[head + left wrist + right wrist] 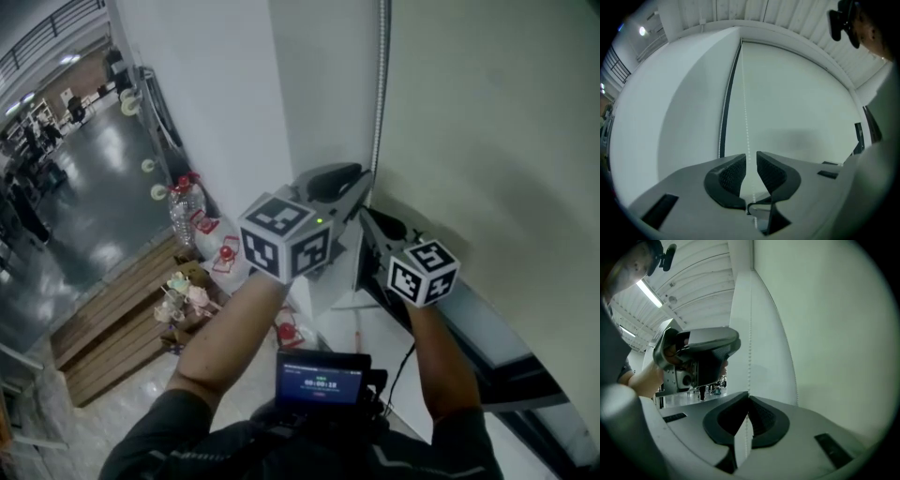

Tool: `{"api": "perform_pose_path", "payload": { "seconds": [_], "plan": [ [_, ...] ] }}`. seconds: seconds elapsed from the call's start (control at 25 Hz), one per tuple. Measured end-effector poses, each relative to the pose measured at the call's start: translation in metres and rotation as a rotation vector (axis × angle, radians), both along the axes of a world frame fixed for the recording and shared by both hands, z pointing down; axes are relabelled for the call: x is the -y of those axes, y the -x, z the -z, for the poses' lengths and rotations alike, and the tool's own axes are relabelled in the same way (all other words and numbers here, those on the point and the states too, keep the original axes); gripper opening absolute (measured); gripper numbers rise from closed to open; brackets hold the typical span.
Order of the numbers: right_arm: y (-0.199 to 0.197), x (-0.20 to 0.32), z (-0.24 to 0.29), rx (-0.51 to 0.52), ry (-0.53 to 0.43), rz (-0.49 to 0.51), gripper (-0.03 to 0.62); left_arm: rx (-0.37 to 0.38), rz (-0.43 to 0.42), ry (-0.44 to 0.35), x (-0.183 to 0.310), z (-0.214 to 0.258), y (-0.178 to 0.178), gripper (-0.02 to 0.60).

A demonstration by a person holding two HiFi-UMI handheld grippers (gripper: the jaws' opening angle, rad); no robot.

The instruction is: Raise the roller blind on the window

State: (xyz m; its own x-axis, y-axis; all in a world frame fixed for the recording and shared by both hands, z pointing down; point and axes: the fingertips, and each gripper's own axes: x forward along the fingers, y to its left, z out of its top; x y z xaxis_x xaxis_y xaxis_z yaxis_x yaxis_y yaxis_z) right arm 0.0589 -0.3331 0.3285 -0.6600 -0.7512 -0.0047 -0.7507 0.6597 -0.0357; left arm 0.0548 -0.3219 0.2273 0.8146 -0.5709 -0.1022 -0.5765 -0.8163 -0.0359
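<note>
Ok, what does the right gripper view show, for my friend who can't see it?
The right gripper has its jaws shut on a thin bead chain that runs straight up beside the pale roller blind. To the left, higher in the picture, a hand holds the left gripper close to the same chain.

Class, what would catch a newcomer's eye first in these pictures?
The right gripper and left gripper, each bearing a black-and-white marker cube, meet at a bead chain beside the pale blind, which fills the right of the head view. The right one is shut on the chain; the left one, above, has its jaws apart around it.
</note>
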Motion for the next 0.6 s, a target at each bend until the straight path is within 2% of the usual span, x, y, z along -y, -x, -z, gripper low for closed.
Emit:
{"api": "perform_pose_path", "payload": {
  "seconds": [0.24,0.32,0.6],
  "plan": [
    [0.003,-0.004,-0.001,-0.002,-0.002,0.002,0.002,0.045,-0.009,-0.011,0.012,0.002,-0.015,0.067],
    [0.002,-0.004,0.001,-0.001,-0.003,0.001,0.002,0.063,-0.002,-0.023,0.013,0.000,-0.018,0.012],
    [0.003,-0.010,0.003,0.009,-0.002,0.001,0.002,0.044,-0.006,-0.045,0.006,-0.001,-0.019,0.008]
  ]
}}
